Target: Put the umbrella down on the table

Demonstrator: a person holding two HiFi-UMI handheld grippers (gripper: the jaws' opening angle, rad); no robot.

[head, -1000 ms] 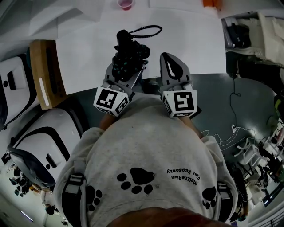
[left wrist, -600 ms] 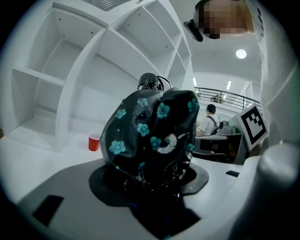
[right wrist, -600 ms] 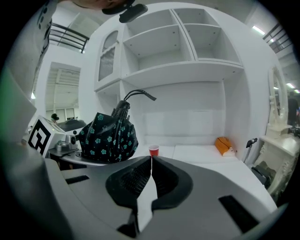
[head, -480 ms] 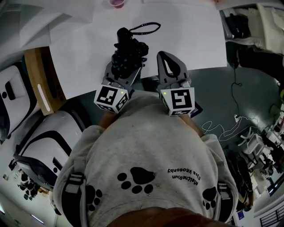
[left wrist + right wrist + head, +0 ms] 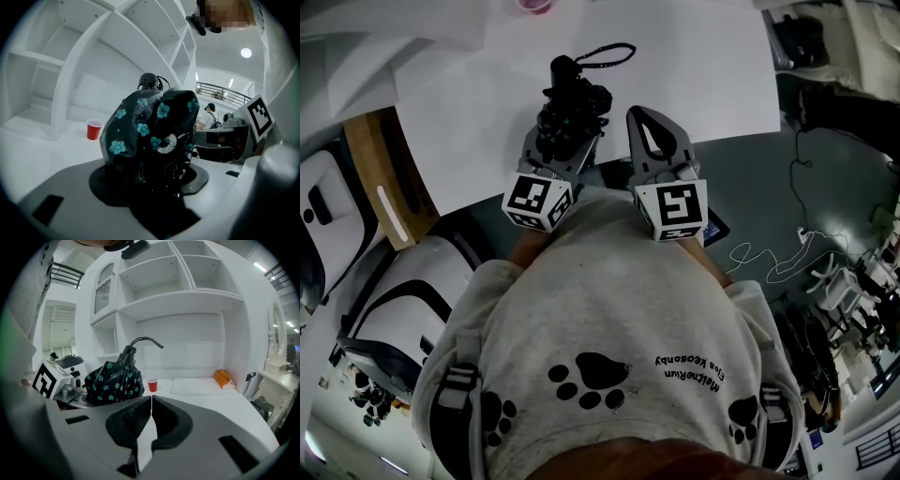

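Umbrella (image 5: 572,101), folded, black with teal flowers, is pinched between the jaws of the left gripper (image 5: 152,180) over the white table (image 5: 703,75). The right gripper (image 5: 151,404), just beside it, has its jaws pressed together on nothing. A red cup (image 5: 152,384) stands farther back.

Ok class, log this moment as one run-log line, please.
left claw: shut on folded floral umbrella | right claw: shut, empty | placement: over white table, not yet released
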